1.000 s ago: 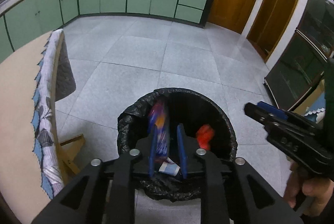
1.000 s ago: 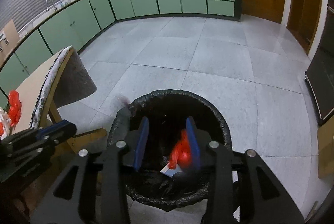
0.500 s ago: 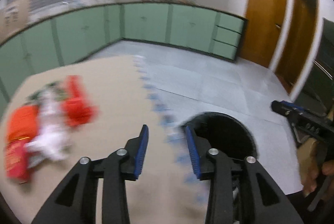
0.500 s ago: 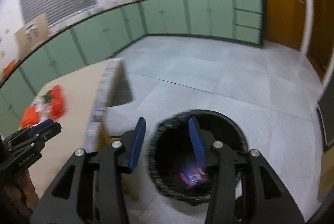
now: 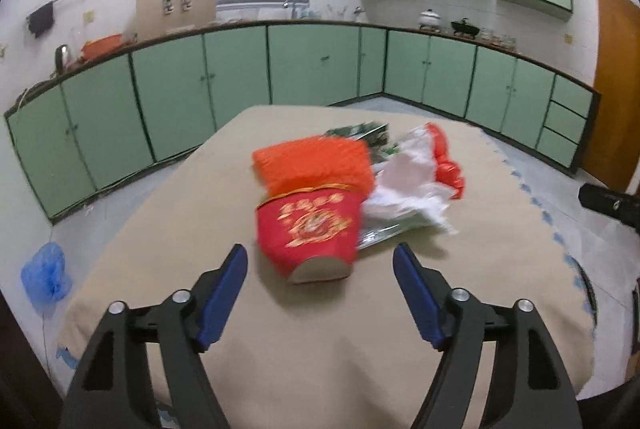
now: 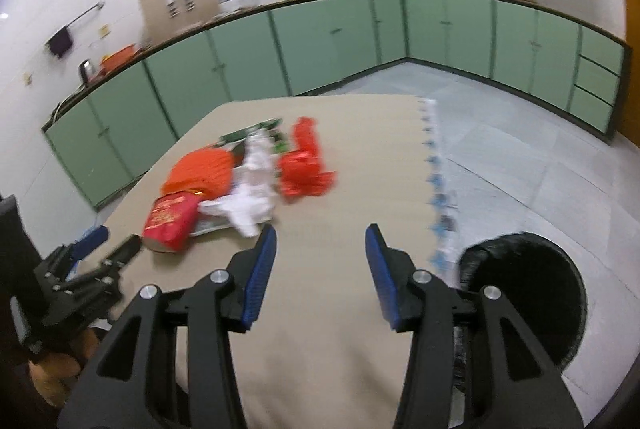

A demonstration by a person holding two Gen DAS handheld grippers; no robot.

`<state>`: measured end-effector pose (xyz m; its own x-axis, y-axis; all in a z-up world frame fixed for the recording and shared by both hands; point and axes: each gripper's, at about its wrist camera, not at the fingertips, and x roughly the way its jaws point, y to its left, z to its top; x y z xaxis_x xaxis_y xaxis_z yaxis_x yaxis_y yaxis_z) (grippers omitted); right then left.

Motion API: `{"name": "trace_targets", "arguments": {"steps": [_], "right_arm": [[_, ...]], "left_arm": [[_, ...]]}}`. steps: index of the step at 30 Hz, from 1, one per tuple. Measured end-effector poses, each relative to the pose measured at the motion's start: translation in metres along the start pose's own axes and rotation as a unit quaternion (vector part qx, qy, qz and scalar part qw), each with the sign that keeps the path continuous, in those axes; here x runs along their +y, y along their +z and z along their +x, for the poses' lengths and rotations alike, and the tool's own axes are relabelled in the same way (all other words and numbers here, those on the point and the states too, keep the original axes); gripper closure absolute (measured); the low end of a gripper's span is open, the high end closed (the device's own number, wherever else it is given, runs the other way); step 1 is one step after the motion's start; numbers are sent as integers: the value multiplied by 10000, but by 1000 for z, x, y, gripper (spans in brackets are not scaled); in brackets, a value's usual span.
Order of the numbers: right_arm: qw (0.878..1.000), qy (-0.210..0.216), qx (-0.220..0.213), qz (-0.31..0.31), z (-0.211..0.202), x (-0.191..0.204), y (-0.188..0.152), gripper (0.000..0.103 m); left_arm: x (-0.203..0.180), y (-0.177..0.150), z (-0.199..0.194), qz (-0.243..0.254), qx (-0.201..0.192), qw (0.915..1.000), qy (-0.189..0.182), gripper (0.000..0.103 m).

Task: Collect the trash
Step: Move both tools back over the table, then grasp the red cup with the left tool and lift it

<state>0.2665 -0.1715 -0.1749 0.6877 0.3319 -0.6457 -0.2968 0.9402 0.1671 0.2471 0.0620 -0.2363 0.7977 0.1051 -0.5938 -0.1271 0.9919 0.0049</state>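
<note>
A pile of trash lies on the beige table: a red paper cup with gold print, an orange wrapper, crumpled white paper and a red wrapper. My left gripper is open and empty, just in front of the red cup. My right gripper is open and empty over the table, nearer than the pile, with the red wrapper ahead. The black-lined trash bin stands on the floor to the right of the table.
Green cabinets line the far walls. A blue bag lies on the floor left of the table. The left gripper shows at the left in the right wrist view. A patterned cloth edge marks the table's right side.
Both grippers dropped their trash into the bin, then swung left from the bin to the table. Both jaws are wider open and now face the trash pile.
</note>
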Motion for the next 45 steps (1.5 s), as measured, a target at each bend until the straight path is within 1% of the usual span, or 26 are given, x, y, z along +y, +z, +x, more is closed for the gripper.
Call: {"name": "trace_targets", "arguments": {"steps": [4,11,12,13,14,15,19,23,28,32,33,34,35,38,39,40,41,45], "right_arm": [[9999,88,85,-98,13,15,2,58],[9996,98,237,-126,39,27,5,58],[9995,101,261,-138,43,28,5,58],[9994,103,287,-149,48,30,5,58],[9993,106,312,-164,50,32,5,58],[9992,111,333,-190,53,34,5,58],[9984,198,457,-273,65,43,3,58],[9975,280,545,-357,80,54,1,58],[9955,336,639,-614,102,75,0,58],[9941,225,707,-791,124,85,3,58],[9937,199,759,-799,130,85,3,62],[9931,196,844,-794,136,85,3,72],[9929,215,876,-776,138,84,4,79],[9939,205,735,-798,130,81,5,99],[9942,225,710,-771,127,80,6,101],[9947,237,666,-747,122,78,7,101],[9950,237,634,-738,117,76,7,101],[9958,251,596,-654,106,68,9,101]], "left_arm": [[7,-9,22,-145,215,9996,-75,27],[7,-10,49,-245,368,9988,-195,27],[7,-10,52,-228,390,9988,-212,36],[7,-10,54,-215,420,9986,-236,42],[8,-9,54,-250,402,9986,-254,43],[10,-9,53,-285,379,9985,-263,48],[15,-10,39,-312,204,9989,-291,52],[19,-6,21,-332,13,9989,-326,53],[25,1,0,-316,-215,9987,-335,54],[32,7,-4,-361,-257,9984,-346,55],[35,8,-5,-378,-272,9983,-338,55],[36,9,-5,-377,-270,9983,-345,55],[36,10,-4,-375,-264,9983,-346,55],[37,11,-6,-362,-285,9983,-363,56],[38,12,-6,-357,-290,9982,-394,97],[37,13,-4,-333,-219,9982,-439,101],[37,13,-5,-354,-223,9981,-452,102],[35,11,-3,-353,-198,9980,-483,103]]}}
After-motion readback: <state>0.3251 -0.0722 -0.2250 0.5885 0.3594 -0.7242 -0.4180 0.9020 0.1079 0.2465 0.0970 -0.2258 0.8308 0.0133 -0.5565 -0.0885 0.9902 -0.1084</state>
